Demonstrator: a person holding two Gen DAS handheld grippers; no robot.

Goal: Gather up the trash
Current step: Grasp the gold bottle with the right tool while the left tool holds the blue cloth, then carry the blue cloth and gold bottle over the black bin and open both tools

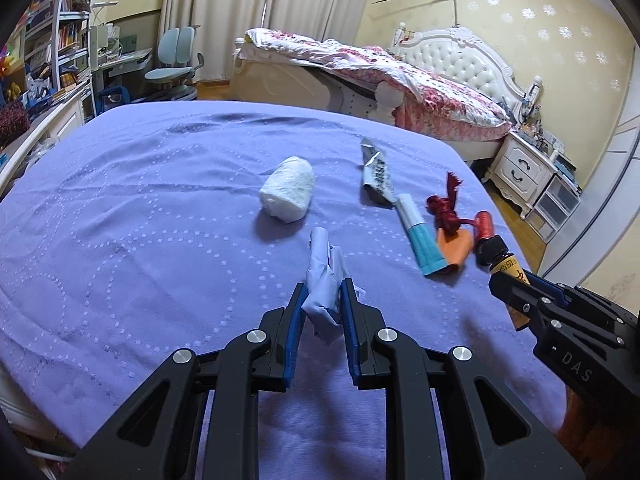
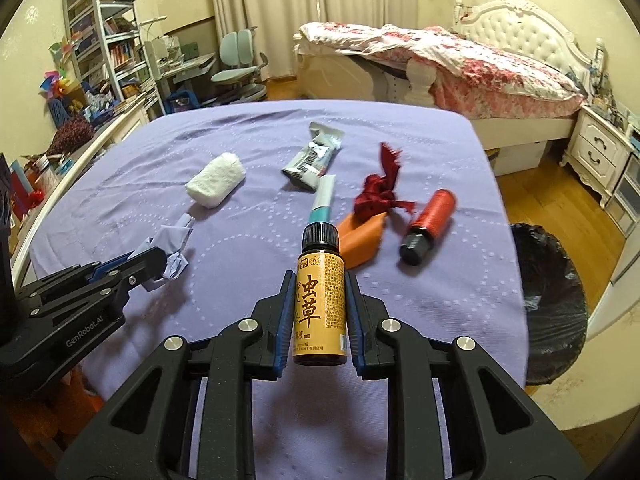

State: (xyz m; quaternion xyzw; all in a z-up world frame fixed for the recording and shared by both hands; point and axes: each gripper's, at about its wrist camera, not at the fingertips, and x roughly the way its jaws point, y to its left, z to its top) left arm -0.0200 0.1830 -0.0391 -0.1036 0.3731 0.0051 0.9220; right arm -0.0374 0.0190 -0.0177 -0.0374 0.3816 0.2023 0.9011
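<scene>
My left gripper (image 1: pixel 323 294) is shut on a crumpled pale blue paper (image 1: pixel 324 280) just above the purple bedspread (image 1: pixel 140 220); it also shows in the right wrist view (image 2: pixel 170 250). My right gripper (image 2: pixel 320 280) is shut on a small brown bottle (image 2: pixel 320 304) with a yellow label and black cap, held above the spread; the bottle also shows in the left wrist view (image 1: pixel 506 270). On the spread lie a white tissue wad (image 2: pixel 216 184), a silver wrapper (image 2: pixel 314 154), a teal tube (image 2: pixel 323 200), a red ribbon (image 2: pixel 380 192), an orange piece (image 2: pixel 360 240) and a red bottle (image 2: pixel 430 224).
A bin with a black bag (image 2: pixel 554 304) stands on the floor right of the bed. Beyond are a second bed (image 2: pixel 460 64), a nightstand (image 2: pixel 600 148), a desk chair (image 2: pixel 238 64) and bookshelves (image 2: pixel 104 40) at the left.
</scene>
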